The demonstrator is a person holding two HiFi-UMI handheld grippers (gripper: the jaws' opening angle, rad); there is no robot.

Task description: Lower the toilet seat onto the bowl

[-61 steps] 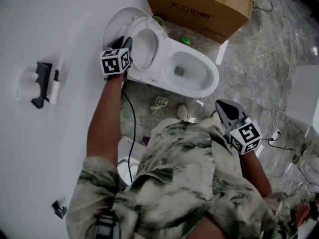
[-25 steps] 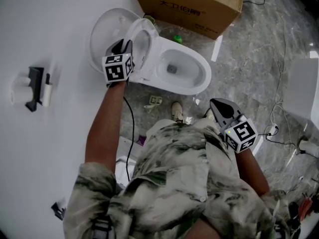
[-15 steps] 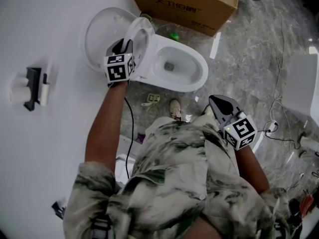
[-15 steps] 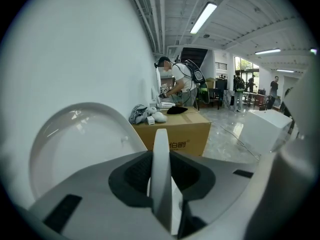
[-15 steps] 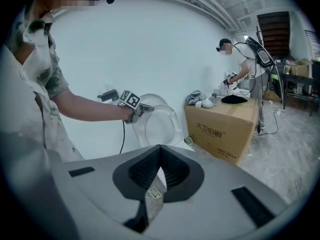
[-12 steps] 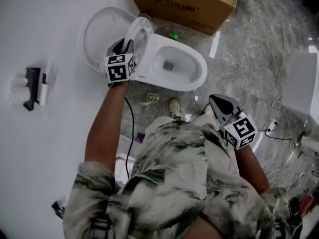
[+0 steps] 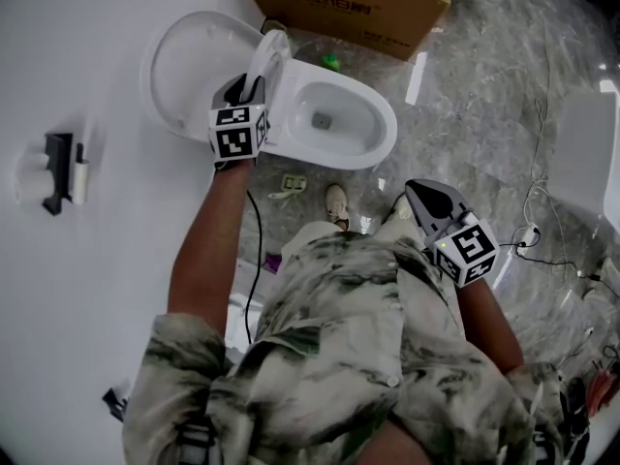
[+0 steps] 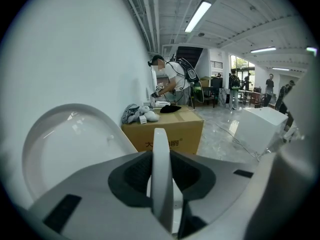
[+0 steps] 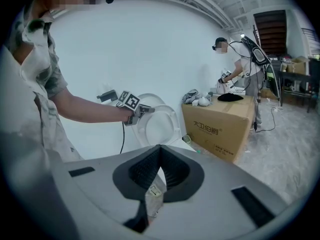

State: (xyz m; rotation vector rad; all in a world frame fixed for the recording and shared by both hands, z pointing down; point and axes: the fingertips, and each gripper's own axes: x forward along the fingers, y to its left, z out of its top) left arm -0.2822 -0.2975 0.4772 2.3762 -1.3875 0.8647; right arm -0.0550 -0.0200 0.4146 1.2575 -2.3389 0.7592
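The white toilet seat (image 7: 269, 54) stands nearly upright, edge-on, between the raised lid (image 7: 184, 76) on the wall and the open bowl (image 7: 387, 134). My left gripper (image 7: 254, 85) is shut on the seat's rim. In the left gripper view the rim (image 8: 160, 144) runs as a thin white strip between the dark pads, with the lid (image 8: 65, 149) to its left. My right gripper (image 7: 419, 188) hangs near the person's waist, away from the toilet, shut with nothing in it. The right gripper view shows its closed jaws (image 9: 159, 149), and beyond them the left gripper (image 9: 132, 103) on the seat (image 9: 171, 116).
A cardboard box (image 7: 339, 3) stands right behind the toilet. A paper holder (image 7: 58, 172) hangs on the white wall at left. Cables (image 7: 542, 231), a plug (image 7: 289, 182) and a white unit (image 7: 581, 163) lie on the marble floor. People stand in the background (image 8: 167, 81).
The seat has swung away from the lid and now stands edge-on over the bowl, with my left gripper following it. The right gripper has stayed about where it was.
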